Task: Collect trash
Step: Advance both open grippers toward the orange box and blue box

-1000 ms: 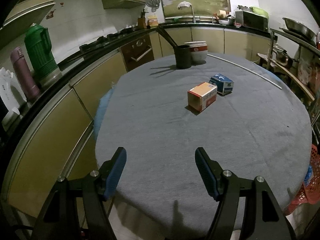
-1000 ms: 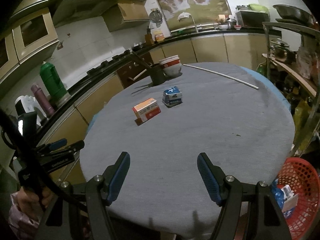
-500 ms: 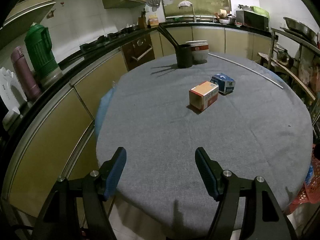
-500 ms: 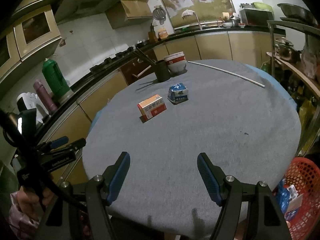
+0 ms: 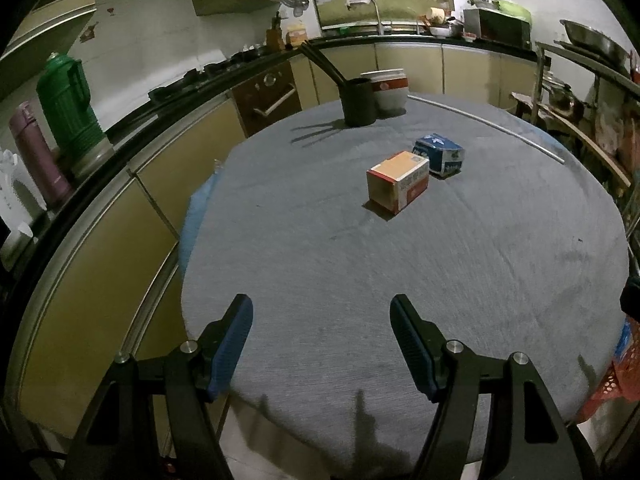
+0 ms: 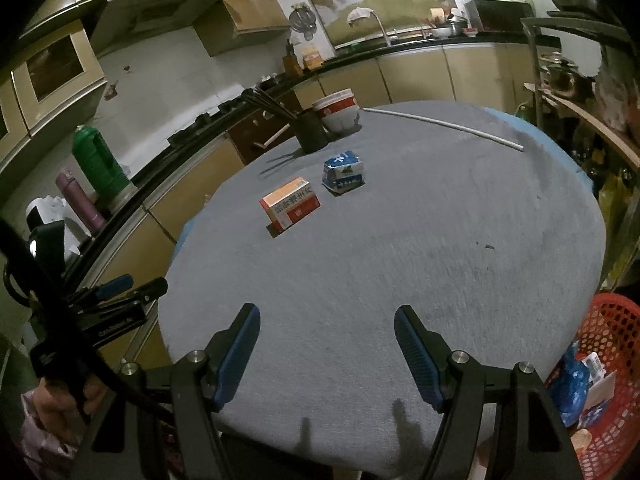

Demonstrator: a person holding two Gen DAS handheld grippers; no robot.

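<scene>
While hovering over table's (image 5: 400, 280) near edge, left claw (image 5: 322, 320) and right claw (image 6: 327, 330) gape wide, empty, touching nothing.

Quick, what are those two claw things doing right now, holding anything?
Left gripper: open, holding nothing.
Right gripper: open, holding nothing.

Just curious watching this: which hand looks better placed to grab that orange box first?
Probably the left gripper: the orange box lies nearer its side. Both grippers are open and empty, though the red basket sits by the right.
</scene>
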